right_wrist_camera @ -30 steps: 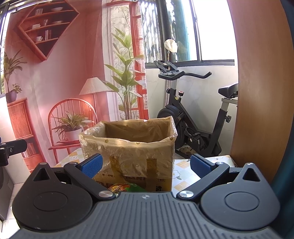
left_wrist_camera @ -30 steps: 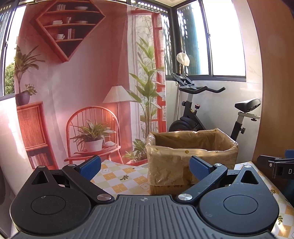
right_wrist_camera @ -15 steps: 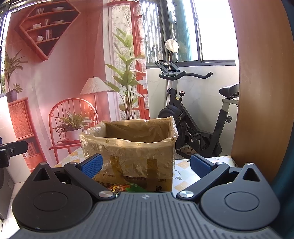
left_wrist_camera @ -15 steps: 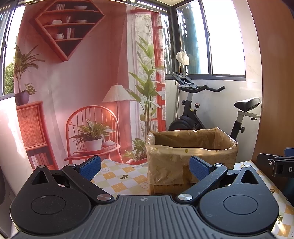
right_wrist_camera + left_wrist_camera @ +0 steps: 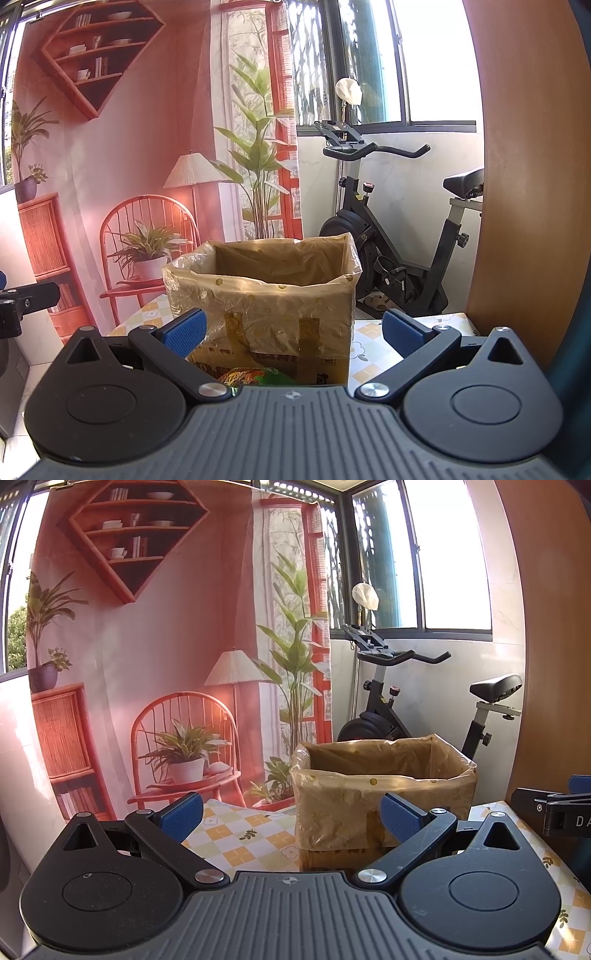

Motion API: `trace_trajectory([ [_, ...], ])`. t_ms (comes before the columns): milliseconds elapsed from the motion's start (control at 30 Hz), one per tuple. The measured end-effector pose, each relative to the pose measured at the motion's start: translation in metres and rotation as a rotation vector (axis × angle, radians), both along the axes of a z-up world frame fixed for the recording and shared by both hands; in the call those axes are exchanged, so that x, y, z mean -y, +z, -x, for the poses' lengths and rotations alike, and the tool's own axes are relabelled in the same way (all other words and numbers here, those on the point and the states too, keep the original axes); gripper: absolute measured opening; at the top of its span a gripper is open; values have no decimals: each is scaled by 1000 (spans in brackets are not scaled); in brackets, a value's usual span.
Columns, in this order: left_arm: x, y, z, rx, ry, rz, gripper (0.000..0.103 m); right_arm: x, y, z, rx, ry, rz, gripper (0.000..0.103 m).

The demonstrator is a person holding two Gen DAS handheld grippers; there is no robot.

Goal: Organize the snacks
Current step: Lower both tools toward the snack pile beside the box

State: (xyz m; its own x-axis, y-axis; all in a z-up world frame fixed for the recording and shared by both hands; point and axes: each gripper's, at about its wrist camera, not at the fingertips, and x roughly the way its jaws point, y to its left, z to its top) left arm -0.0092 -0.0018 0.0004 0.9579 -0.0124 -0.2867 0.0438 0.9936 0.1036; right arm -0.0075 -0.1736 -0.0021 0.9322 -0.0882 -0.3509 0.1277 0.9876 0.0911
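Snack packet (image 5: 255, 376): green-orange, low centre of right view, at foot of lined box (image 5: 266, 295). Right gripper (image 5: 291, 332) and left gripper (image 5: 291, 814) both wide, empty. Step: pre-pick; next, lower right gripper onto packet

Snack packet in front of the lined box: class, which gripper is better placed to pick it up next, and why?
Probably the right gripper: open, with the snack packet just below its fingers, before the lined box. The left gripper, also open, shows no snack in its view.
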Motion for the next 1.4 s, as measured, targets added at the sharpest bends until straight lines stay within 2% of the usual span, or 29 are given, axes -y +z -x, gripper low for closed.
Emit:
trace_trajectory([
  [300,-1,-3,-3,-4,8,-3,103,-1,-1,-1,-2,-1,-1,103],
  [533,-28,-19,-19,-55,-18,136,103,-1,-14,0,20,5,-13,103],
  [700,-44,-42,-34,-101,9,163,103,7,-40,-6,5,3,-39,103],
  [767,-49,-52,-39,-114,3,175,103,10,-55,-10,-22,7,-47,103],
  [867,-49,-70,-45,-139,-28,192,103,8,-76,-14,-68,23,-8,103],
  [1000,-42,-94,-53,-185,-34,175,102,10,-111,-17,-160,16,37,103],
  [1267,-25,-130,-64,-198,-64,110,102,26,-166,-25,-288,-22,-71,102],
  [1400,-20,-141,-73,-226,-62,107,102,30,-186,-37,-355,-39,-100,100],
])
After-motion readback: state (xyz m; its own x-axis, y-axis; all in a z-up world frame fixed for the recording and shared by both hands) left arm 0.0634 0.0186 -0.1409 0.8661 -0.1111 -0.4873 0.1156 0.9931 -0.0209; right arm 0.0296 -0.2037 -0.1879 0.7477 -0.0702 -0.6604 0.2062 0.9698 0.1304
